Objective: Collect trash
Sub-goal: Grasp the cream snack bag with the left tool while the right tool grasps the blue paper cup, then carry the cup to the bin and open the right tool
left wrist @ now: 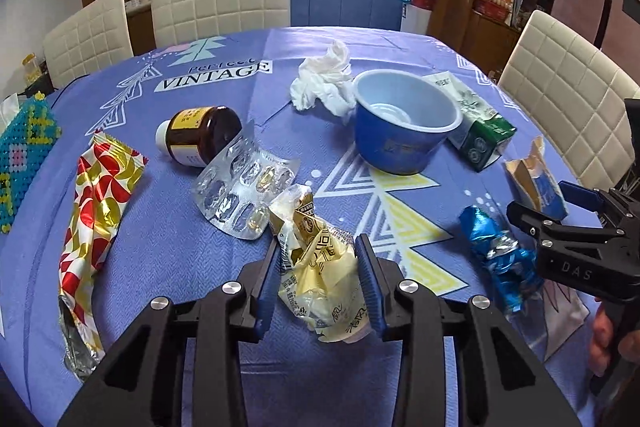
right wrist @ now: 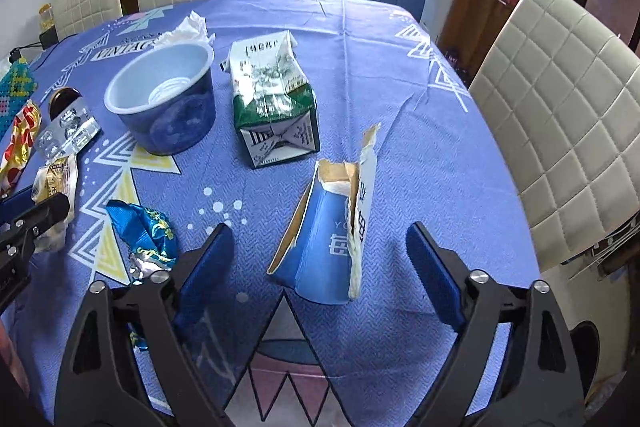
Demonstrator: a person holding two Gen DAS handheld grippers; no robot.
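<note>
Table [left wrist: 168,235]: we see it draped in a blue printed cloth and strewn with trash; its near edge is cut off, and we see no bin, so where the trash goes stays unknown.
Blue cup [left wrist: 404,131]: upright at about 1 o'clock of the left gripper; we judge a wide sweep could tip it against the milk carton [right wrist: 272,107] just beside it.
Torn blue box [right wrist: 332,231]: stands on the cloth between the jaws of the right gripper [right wrist: 320,267], which stand apart from it on both sides; closing off-centre could, we think, crush or topple the ragged card.
Yellow wrapper [left wrist: 320,267]: clenched between the blue pads of the left gripper [left wrist: 318,283]; thin, crumpled film may slip out on lifting, in our judgement.
Blister pack [left wrist: 244,187]: at 11 o'clock of the yellow wrapper and touching it, leaning on the brown bottle [left wrist: 200,137]; we fear the lift may drag it.
Blue foil wrapper [left wrist: 500,267]: between the two grippers, partly hidden in the right wrist view by the right gripper's left finger.
Print on the packs: too small for us to read.
</note>
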